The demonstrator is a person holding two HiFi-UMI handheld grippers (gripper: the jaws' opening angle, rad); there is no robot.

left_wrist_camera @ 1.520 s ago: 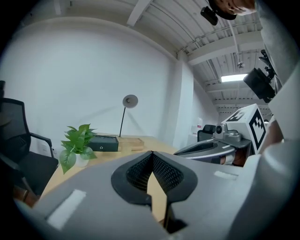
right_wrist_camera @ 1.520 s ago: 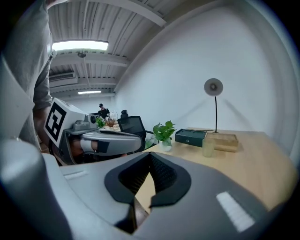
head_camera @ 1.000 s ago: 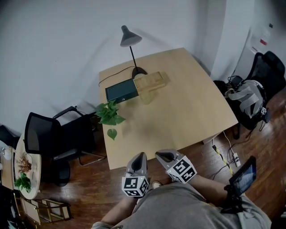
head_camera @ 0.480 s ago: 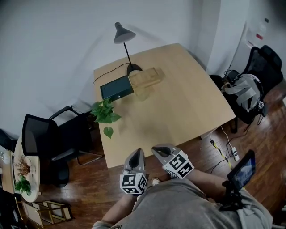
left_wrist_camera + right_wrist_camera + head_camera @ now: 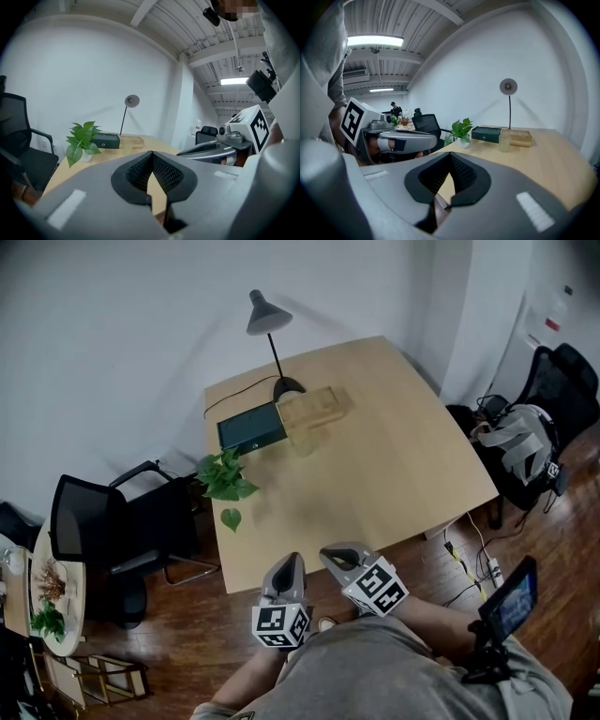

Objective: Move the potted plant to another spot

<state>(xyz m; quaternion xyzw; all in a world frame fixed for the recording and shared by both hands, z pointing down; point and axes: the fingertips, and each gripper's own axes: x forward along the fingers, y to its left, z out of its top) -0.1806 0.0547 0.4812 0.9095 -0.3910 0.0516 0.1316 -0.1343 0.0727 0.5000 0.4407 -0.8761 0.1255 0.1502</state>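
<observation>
The potted plant (image 5: pixel 226 480) has green leaves in a small white pot and stands at the left edge of the wooden table (image 5: pixel 394 456). It also shows in the left gripper view as the plant (image 5: pixel 81 139) and in the right gripper view as the plant (image 5: pixel 461 129), far ahead of both jaws. My left gripper (image 5: pixel 289 570) and right gripper (image 5: pixel 339 561) hover side by side just off the table's near edge, well short of the plant. Both are shut with nothing between their jaws.
A dark green box (image 5: pixel 251 427), a wooden tray (image 5: pixel 314 409), a clear glass (image 5: pixel 302 441) and a black desk lamp (image 5: pixel 269 320) stand at the table's far side. A black office chair (image 5: pixel 103 531) is left of the table, a bag on a chair (image 5: pixel 525 451) right.
Only the head view has shifted a little; the table slid slightly in the frame and back. Both grippers stay where they were, shut.
</observation>
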